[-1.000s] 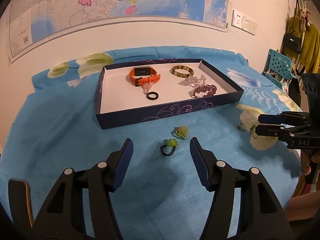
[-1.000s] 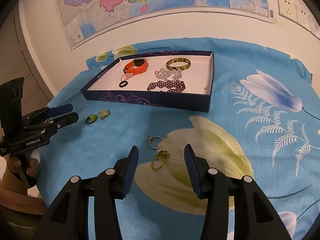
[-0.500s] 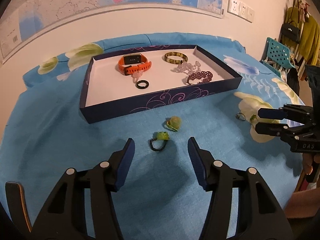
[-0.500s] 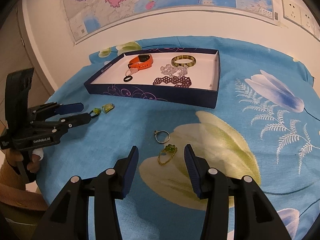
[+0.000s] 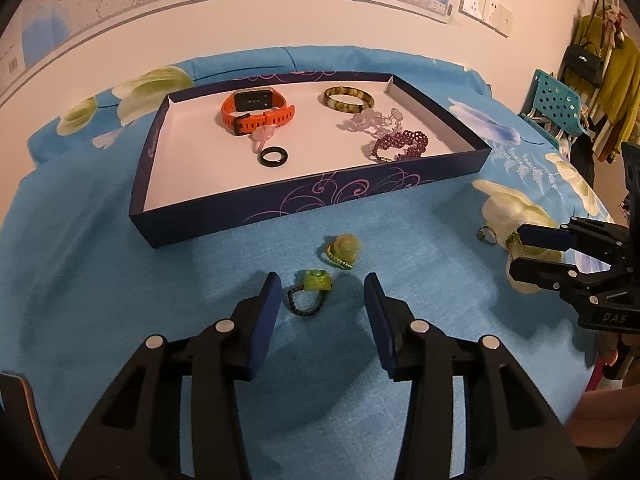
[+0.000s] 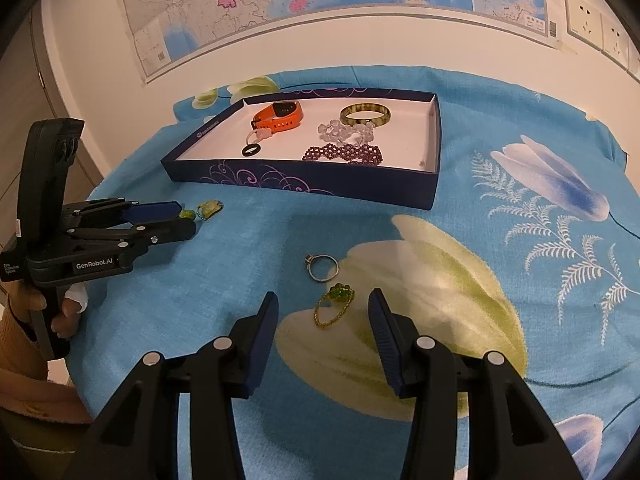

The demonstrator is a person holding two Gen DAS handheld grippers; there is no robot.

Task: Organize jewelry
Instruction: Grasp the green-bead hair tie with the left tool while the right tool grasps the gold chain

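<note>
Left gripper (image 5: 320, 294) jaws apart, just been closing around green-stone ring with dark beaded band (image 5: 310, 292) on blue floral cloth (image 5: 100, 280); pads not touching it. Right gripper (image 6: 322, 312) jaws apart around gold chain ring with green stones (image 6: 335, 306). Navy cardboard tray (image 5: 320, 196) beyond holds other jewelry; small clear pieces hard to identify.

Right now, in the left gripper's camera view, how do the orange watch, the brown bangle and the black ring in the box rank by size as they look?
1. Orange watch
2. Brown bangle
3. Black ring, though it lies nearest the camera.
</note>
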